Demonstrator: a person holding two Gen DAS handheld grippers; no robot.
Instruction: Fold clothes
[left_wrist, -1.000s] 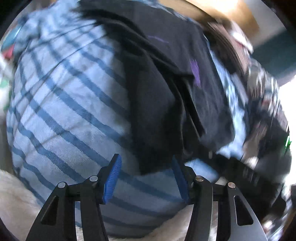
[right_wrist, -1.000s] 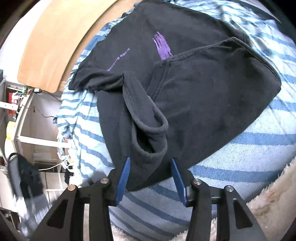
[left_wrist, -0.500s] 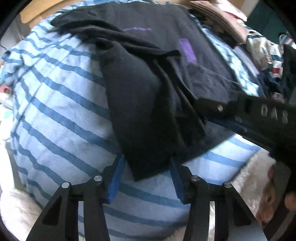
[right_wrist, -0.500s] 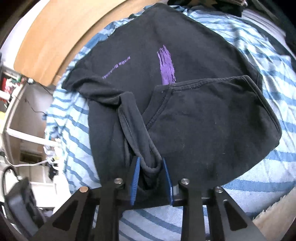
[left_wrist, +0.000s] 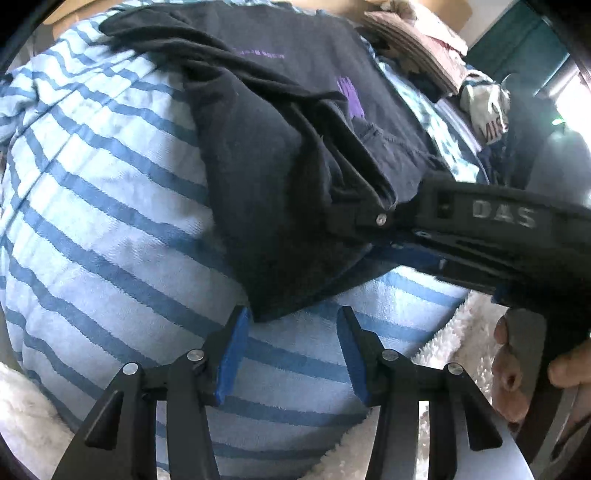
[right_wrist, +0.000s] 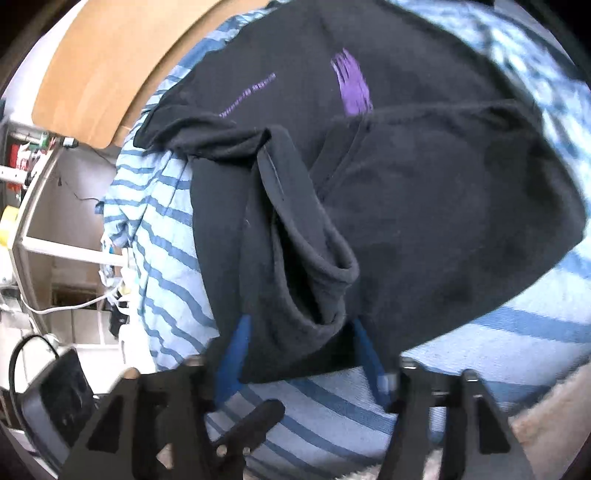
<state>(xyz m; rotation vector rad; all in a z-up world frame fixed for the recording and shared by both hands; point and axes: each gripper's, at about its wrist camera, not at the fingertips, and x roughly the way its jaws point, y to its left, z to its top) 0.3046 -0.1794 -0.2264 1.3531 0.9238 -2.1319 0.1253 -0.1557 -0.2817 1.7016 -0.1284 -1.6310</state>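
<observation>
My left tool sits with its blue pads spread wide and empty, just short of the near hem of the black cotton T-shirt with purple print, which lies crumpled on the blue-and-white striped bedcover. My right tool has its fingers apart too, with a rolled fold of the shirt's hem hanging between them at twelve o'clock; I cannot tell if the pads touch the cloth. In my left view, the right tool enters from three o'clock over the shirt's edge.
</observation>
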